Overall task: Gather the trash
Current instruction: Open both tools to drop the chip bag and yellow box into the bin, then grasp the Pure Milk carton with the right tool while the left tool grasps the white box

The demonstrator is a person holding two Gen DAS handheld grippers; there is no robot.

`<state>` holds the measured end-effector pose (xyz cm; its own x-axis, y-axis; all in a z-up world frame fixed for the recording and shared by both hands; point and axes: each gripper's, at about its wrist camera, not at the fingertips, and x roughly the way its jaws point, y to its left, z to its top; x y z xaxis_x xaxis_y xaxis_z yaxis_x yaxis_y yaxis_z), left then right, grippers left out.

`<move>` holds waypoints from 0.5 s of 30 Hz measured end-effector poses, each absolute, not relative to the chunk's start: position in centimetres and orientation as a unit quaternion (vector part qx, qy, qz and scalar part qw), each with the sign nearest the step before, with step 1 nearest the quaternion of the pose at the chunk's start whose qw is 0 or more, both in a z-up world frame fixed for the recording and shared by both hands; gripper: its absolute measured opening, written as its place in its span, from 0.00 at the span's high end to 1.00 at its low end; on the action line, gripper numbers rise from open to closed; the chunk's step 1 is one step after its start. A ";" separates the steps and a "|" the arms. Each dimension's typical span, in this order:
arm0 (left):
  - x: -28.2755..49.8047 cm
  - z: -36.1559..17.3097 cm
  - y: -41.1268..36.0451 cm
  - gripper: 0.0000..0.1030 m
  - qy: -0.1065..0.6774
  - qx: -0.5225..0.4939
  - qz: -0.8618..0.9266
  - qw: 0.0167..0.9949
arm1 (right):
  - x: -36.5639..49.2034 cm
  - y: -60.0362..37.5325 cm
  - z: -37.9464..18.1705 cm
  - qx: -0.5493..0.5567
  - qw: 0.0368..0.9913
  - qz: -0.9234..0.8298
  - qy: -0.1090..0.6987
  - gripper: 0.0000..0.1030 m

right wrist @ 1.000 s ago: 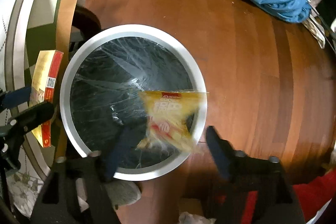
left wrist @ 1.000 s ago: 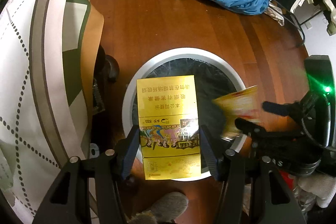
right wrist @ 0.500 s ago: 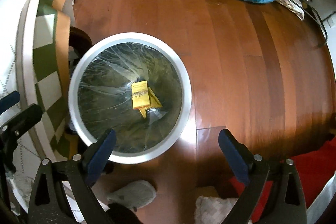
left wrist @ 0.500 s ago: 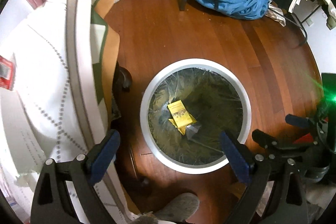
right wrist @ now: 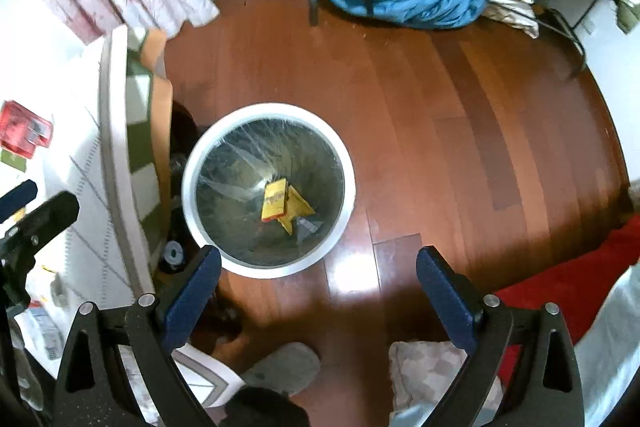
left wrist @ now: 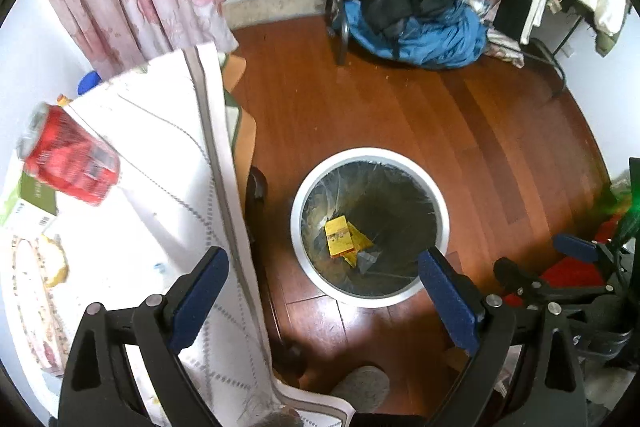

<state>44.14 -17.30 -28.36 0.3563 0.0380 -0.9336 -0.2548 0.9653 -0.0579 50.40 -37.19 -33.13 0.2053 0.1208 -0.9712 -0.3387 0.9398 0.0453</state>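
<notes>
Wooden floor [right wrist: 420, 131], bin [right wrist: 348, 187] frame centre: yellow box [right wrist: 275, 199], wrapper [right wrist: 301, 207] inside, done. Red can [left wrist: 70, 163] on desk [left wrist: 160, 187], frame left, remains. We see left hand-held gripper [left wrist: 324, 291], right hand-held gripper [right wrist: 320, 291] both wide, empty.

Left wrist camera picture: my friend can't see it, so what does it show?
A white round trash bin with a clear liner stands on a wooden floor, a yellow box and a yellow wrapper at its bottom. The open left hand-held gripper hovers above. A red can lies on the table left.
</notes>
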 end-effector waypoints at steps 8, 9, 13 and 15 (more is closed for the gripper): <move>39.6 -21.6 -15.5 0.05 0.517 -0.093 0.100 0.845 | 46.4 -37.3 -24.2 -0.038 0.813 0.137 0.565 0.04; 38.9 -20.6 -14.9 0.05 0.511 -0.094 0.105 0.848 | 45.4 -36.8 -22.8 -0.029 0.818 0.142 0.557 0.04; 34.7 -16.9 -11.6 0.05 0.483 -0.102 0.133 0.860 | 41.2 -34.1 -19.6 -0.012 0.824 0.168 0.542 0.04; 31.7 -15.9 -9.4 0.05 0.474 -0.101 0.151 0.861 | 38.1 -31.3 -19.2 -0.018 0.816 0.193 0.544 0.04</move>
